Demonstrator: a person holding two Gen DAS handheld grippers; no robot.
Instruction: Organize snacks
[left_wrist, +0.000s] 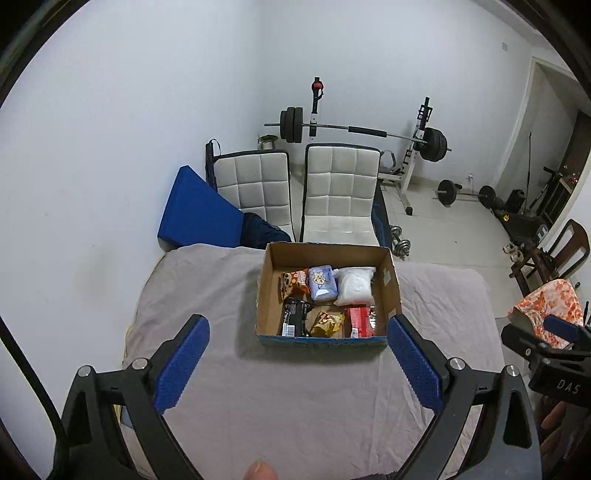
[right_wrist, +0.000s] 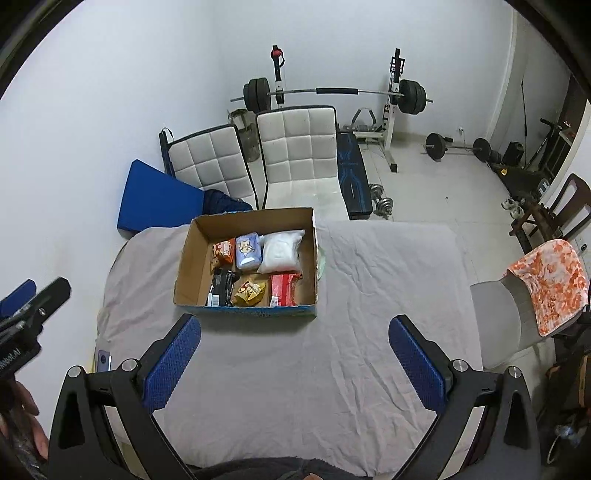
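**Snacks gathered in open carton on grey-draped tabletop**

Carton: a cardboard box (left_wrist: 386, 291) with a blue printed base is sitting open on the grey cloth (left_wrist: 258, 387) covering the tabletop, toward its far edge. Six packets are lying inside in two rows.

Far row, left to right: an orange snack bag (left_wrist: 293, 282), a pale blue packet (left_wrist: 322, 283) showing a cartoon figure, and a white bag (left_wrist: 354, 286). The three are lying side by side, touching.

Near row, left to right: a black packet (left_wrist: 294, 317), a yellow-brown snack bag (left_wrist: 327, 323), and a red packet (left_wrist: 361, 321). The left strip of the box floor is showing bare cardboard.

Left gripper (left_wrist: 297, 354): hovering above the cloth just in front of the box, its blue-padded jaws spread wide and holding nothing. The right-hand pad is overlapping the box's near right corner in this view.

Right gripper (right_wrist: 293, 350): hanging over the cloth in front of the box and a little to its right, jaws likewise spread wide and empty.

Surroundings: two white quilted chairs (right_wrist: 299, 155) are standing beyond the tabletop, a blue mat (right_wrist: 155, 201) is leaning by the wall, and a barbell rack (right_wrist: 332, 92) is standing behind. An orange-patterned towel (right_wrist: 550, 280) is draping a chair at the right.
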